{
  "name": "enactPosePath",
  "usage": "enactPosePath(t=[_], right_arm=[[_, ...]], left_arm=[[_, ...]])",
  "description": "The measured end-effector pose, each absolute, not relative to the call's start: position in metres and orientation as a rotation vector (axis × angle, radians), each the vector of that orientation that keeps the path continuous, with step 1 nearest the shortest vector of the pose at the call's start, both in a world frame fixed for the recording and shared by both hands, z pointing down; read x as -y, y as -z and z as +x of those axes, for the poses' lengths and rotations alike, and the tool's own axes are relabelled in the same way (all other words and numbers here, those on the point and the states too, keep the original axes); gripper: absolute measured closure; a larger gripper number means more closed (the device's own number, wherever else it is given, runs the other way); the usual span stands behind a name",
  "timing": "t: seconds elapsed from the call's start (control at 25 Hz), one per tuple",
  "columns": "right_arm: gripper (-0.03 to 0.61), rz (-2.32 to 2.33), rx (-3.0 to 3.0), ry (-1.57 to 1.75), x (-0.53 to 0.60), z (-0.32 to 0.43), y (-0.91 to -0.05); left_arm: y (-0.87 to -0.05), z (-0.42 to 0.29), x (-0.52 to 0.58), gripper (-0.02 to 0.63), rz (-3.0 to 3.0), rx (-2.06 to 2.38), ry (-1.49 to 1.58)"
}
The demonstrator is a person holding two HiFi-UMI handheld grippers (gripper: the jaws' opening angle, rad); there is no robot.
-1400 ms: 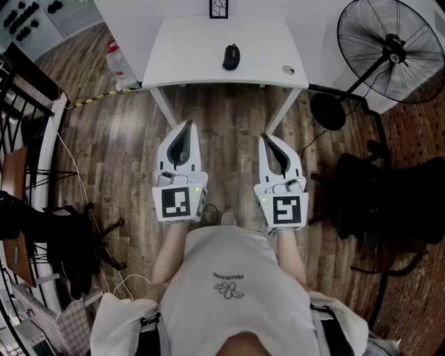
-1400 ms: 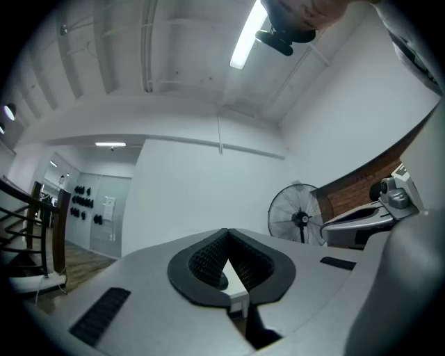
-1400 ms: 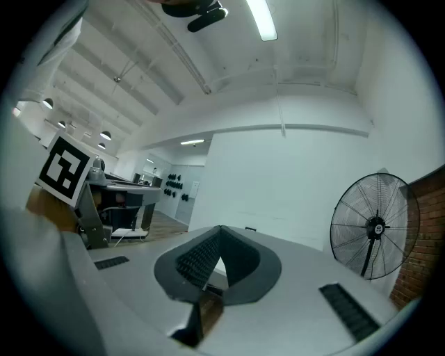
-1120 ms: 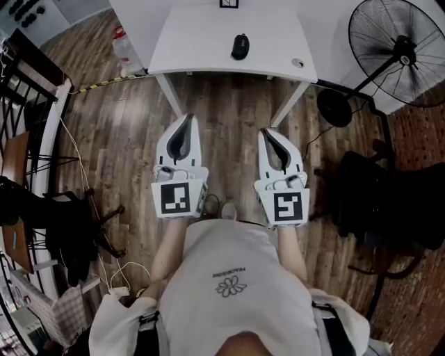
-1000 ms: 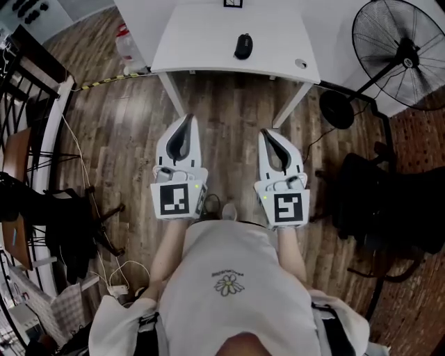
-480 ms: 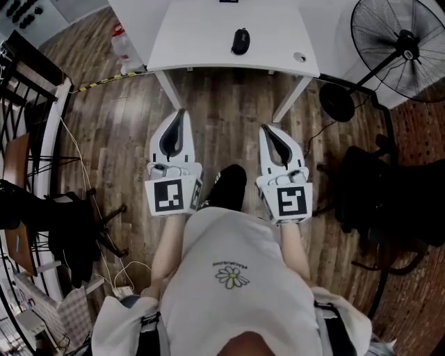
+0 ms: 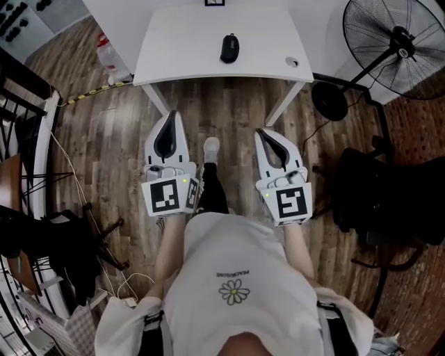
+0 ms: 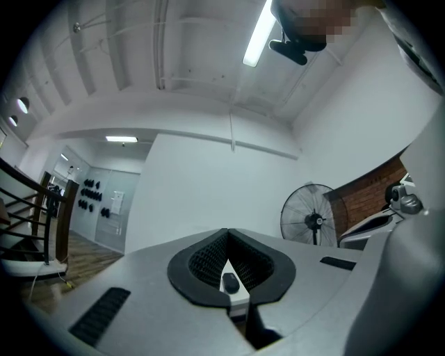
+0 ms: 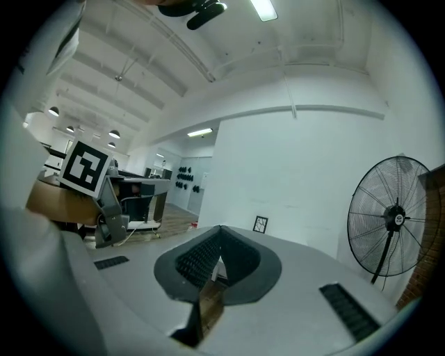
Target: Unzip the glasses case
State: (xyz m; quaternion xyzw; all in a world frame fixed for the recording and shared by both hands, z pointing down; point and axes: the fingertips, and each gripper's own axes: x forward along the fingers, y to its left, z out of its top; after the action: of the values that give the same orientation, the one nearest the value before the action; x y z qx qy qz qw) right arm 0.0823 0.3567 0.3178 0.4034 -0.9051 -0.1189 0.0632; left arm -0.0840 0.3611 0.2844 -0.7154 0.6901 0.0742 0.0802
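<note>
The glasses case [image 7: 229, 48] lies near the middle of the white table [image 7: 174, 42], its long axis running from the person's side toward the wall. It sits well ahead of both grippers. The left gripper [image 7: 171, 115] and right gripper [image 7: 260, 133] are pinched closed on nothing, above the wood floor [image 7: 229, 115]. Only the left gripper view sights the case past its jaws. The right gripper view takes in the standing fan [image 9: 393, 215].

The glasses case [image 7: 229, 48] on the white table [image 7: 181, 49] is showing too small to make out its zip, and a round thing [image 7: 292, 62] by the table's right corner is looking too small to name. The picture's edge is cutting off a framed thing [image 7: 215, 2] at the table's far side and a fan [image 7: 393, 45] right of the table.
</note>
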Motion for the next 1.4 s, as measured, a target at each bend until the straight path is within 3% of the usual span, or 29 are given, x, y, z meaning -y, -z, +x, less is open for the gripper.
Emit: enactPosePath(t=[1.0, 1.4], right_arm=[[0.572, 1.470, 2.580, 0.168, 0.046, -0.011, -0.308], [0.572, 1.501, 2.531, 0.133, 0.126, -0.008, -0.310]], left_arm=[[-0.277, -0.184, 0.042, 0.601, -2.352, -1.848, -0.215], [-0.288, -0.179, 0.119, 0.601, -2.398, -1.842, -0.190]])
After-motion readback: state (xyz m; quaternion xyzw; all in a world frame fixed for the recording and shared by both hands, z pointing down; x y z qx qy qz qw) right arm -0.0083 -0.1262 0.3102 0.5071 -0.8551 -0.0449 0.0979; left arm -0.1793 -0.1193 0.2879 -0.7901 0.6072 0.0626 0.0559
